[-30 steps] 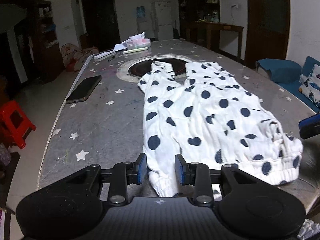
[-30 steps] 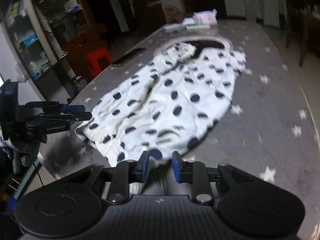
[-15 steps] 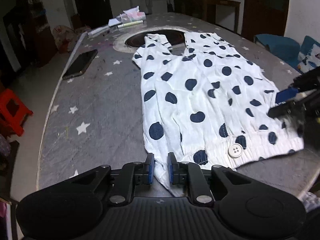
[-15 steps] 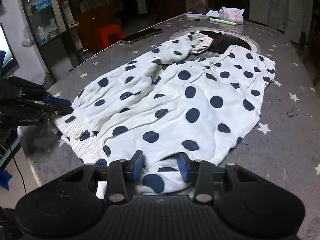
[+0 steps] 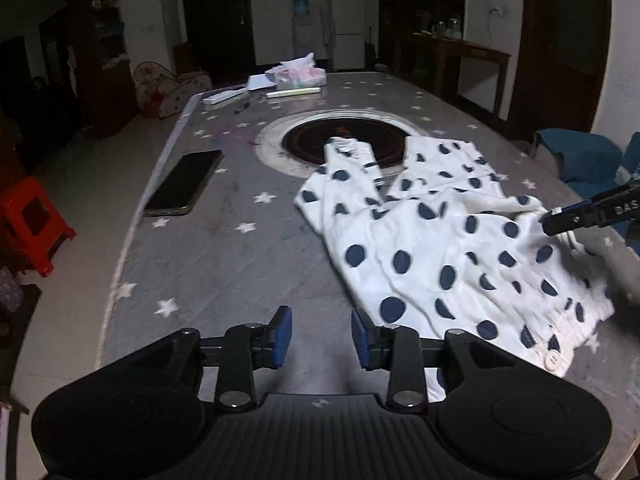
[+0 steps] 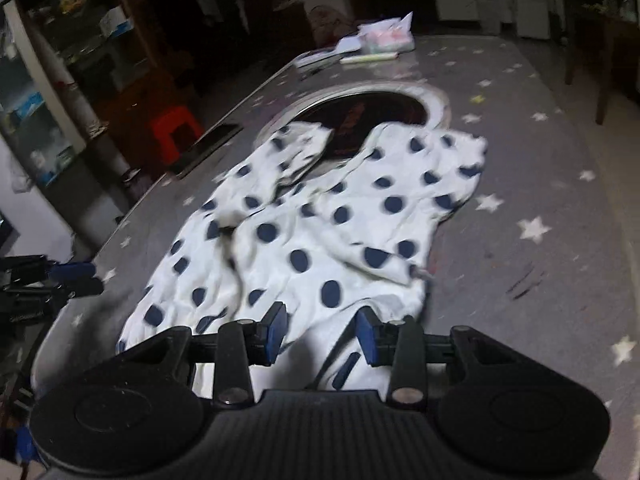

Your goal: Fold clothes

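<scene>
dim room; white fridge (image 5: 347,27); red stool (image 5: 30,224); dark door (image 5: 218,16)

Polka-dot garment (image 6: 320,240) motion-blurred, near hem hidden behind right tongs (image 6: 322,334), red stool (image 5: 30,224) edge-cropped

table (image 5: 224,256): grey, white star print | round dark hob (image 5: 344,145): set into the table middle | phone (image 5: 185,188): flat, face up near the table's left edge | tissue pack (image 5: 301,77) and papers (image 5: 260,81): far end | red stool (image 5: 32,224): floor, left | fridge (image 5: 347,26): back wall
</scene>
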A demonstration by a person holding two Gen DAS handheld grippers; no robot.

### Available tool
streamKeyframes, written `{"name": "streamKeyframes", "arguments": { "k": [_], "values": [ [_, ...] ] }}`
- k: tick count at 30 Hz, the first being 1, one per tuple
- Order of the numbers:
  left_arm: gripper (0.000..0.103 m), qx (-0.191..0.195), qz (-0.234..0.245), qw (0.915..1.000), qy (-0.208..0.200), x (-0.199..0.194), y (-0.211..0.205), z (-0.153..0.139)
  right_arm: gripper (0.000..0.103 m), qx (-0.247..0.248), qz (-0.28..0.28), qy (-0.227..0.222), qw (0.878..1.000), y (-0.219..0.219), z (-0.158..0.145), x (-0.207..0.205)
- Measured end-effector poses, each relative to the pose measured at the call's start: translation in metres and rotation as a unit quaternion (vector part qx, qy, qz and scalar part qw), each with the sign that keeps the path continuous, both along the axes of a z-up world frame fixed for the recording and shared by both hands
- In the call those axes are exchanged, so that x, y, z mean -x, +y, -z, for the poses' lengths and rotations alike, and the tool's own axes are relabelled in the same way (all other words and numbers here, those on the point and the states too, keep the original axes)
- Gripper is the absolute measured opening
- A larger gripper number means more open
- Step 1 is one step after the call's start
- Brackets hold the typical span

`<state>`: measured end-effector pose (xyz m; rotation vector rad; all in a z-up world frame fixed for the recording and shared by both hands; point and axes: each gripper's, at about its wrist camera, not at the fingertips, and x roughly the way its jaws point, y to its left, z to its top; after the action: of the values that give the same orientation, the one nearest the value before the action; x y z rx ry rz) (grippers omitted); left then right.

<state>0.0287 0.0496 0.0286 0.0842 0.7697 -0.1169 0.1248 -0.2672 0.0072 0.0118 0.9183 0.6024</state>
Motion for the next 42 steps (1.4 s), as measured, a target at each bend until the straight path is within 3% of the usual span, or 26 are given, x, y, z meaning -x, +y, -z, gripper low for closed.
{"name": "streamKeyframes", "arguments": {
  "k": [10, 17, 22, 24, 30, 42],
  "values": [
    [0.036, -0.006, 0.132, 0.9912, 0.007, 0.008, -0.063, 0.021, 0.040, 0.106, -0.019, -0.022, 0.994, 0.011, 0.028, 0.045],
    [0.034, -0.042, 0.190, 0.9793, 0.056, 0.033, -0.071, 0.045, 0.042, 0.104, -0.072, 0.009, 0.992, 0.010, 0.019, 0.093],
    [0.035, -0.046, 0.204, 0.9752, 0.073, 0.052, -0.057, 0.038, 0.043, 0.064, -0.096, 0.043, 0.992, -0.001, 0.001, 0.114],
    [0.036, -0.042, 0.197, 0.9772, 0.068, 0.053, -0.050, 0.030, 0.043, 0.052, -0.086, 0.031, 0.994, -0.008, -0.014, 0.111],
    [0.036, -0.021, 0.137, 0.9901, 0.021, 0.023, -0.039, 0.007, 0.043, 0.066, -0.033, -0.037, 0.997, -0.019, -0.041, 0.061],
    [0.040, -0.002, 0.057, 0.9982, 0.022, -0.046, -0.033, 0.012, 0.042, 0.094, 0.053, -0.060, 0.992, -0.010, -0.009, -0.089]
  ]
}}
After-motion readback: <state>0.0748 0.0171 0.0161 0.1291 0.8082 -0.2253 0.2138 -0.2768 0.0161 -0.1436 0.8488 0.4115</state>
